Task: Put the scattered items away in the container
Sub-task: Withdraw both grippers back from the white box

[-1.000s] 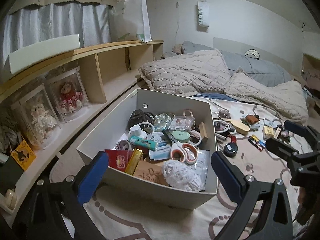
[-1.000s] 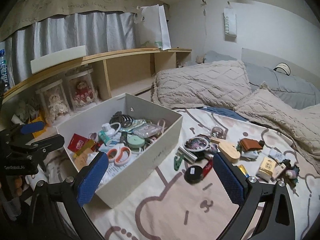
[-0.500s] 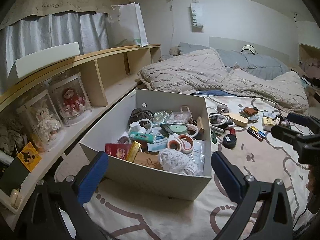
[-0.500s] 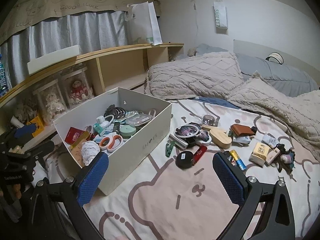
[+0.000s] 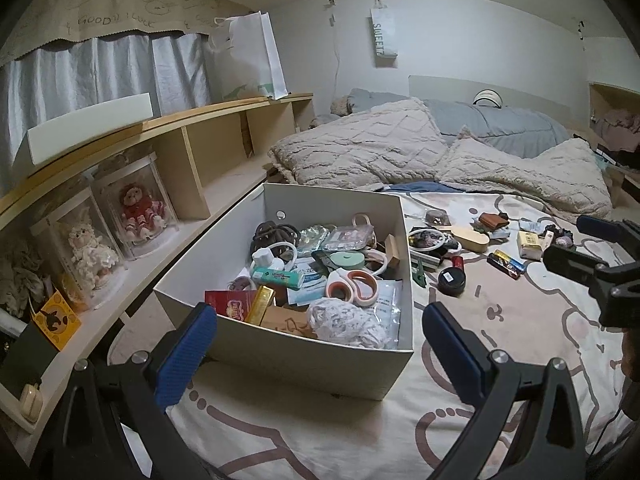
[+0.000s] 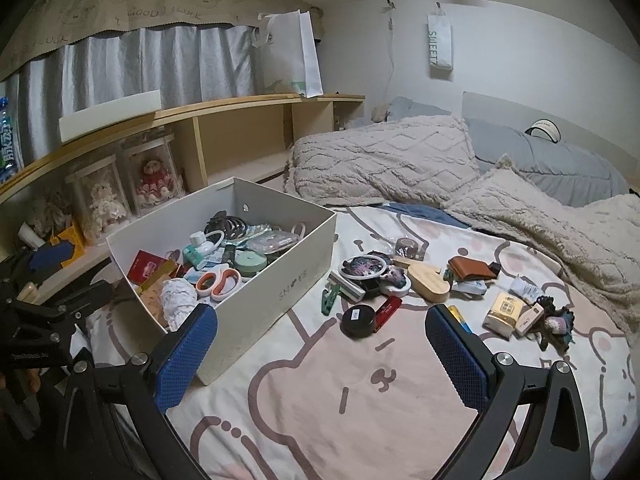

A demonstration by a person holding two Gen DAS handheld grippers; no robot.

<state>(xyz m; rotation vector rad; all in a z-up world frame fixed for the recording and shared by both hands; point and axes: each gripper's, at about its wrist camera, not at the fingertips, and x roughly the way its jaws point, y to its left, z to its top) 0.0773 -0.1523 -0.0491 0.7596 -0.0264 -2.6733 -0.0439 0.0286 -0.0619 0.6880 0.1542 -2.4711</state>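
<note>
A white cardboard box [image 5: 320, 364] [image 6: 296, 276] stands on the bed, holding several small items such as orange-handled scissors [image 5: 354, 283] [image 6: 218, 280]. Scattered items lie on the sheet to its right: a black round tin [image 6: 358, 320] [image 5: 451, 280], a red lighter [image 6: 387, 310], a wooden heart-shaped piece [image 6: 428, 280], a brown wallet [image 6: 470, 268], a yellow pack [image 6: 503, 312]. My left gripper [image 5: 320, 348] is open and empty, in front of the box's near wall. My right gripper [image 6: 322, 356] is open and empty, above the sheet before the scattered items.
A wooden shelf [image 5: 192, 184] with dolls in clear cases [image 5: 136, 208] runs along the left of the bed. Beige blankets [image 6: 400, 160] and a grey pillow [image 6: 560, 168] lie at the far end. The other gripper shows at the right edge of the left wrist view [image 5: 600, 268].
Both grippers have drawn back and risen a little; the box and scattered items look smaller and farther. Both stayed open and empty.
</note>
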